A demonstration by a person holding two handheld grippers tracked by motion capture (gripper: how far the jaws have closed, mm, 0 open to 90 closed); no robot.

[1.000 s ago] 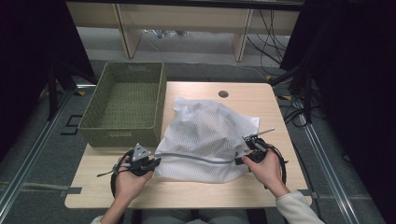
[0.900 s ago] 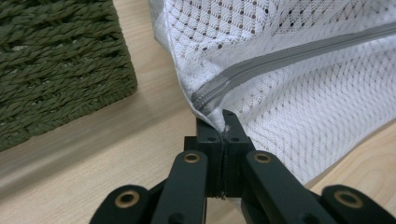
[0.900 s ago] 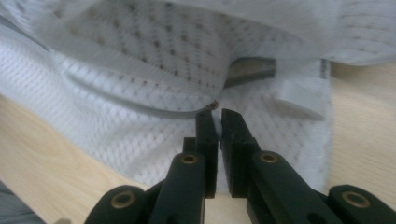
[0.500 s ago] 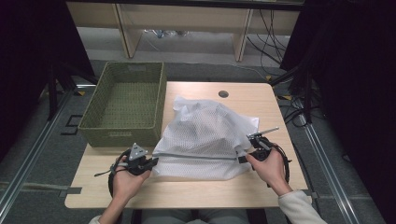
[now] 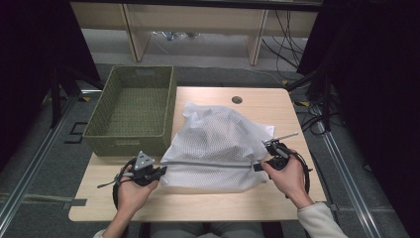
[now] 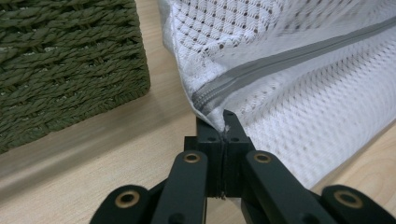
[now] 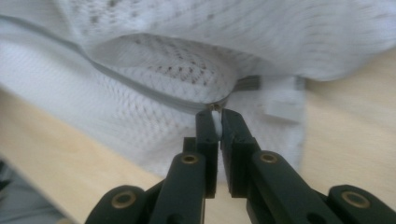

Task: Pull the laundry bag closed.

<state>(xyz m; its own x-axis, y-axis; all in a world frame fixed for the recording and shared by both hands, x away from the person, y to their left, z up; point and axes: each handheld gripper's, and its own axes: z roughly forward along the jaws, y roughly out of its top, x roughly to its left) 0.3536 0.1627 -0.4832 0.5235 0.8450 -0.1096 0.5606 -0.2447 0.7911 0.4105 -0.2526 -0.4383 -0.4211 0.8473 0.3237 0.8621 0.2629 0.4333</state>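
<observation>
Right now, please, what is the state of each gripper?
Left gripper: closed, pinching the corner of the white mesh bag at the zipper's end.
Right gripper: closed on the zipper pull of the bag.

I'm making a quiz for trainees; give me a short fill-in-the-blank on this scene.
1. The white mesh laundry bag lies on the wooden ____.
2. The bag's zipper is coloured ____.
3. The left gripper is shut on the bag's ____ end.
4. Left of the bag stands a green woven ____.

Missing: table; grey; zipper; basket
</observation>
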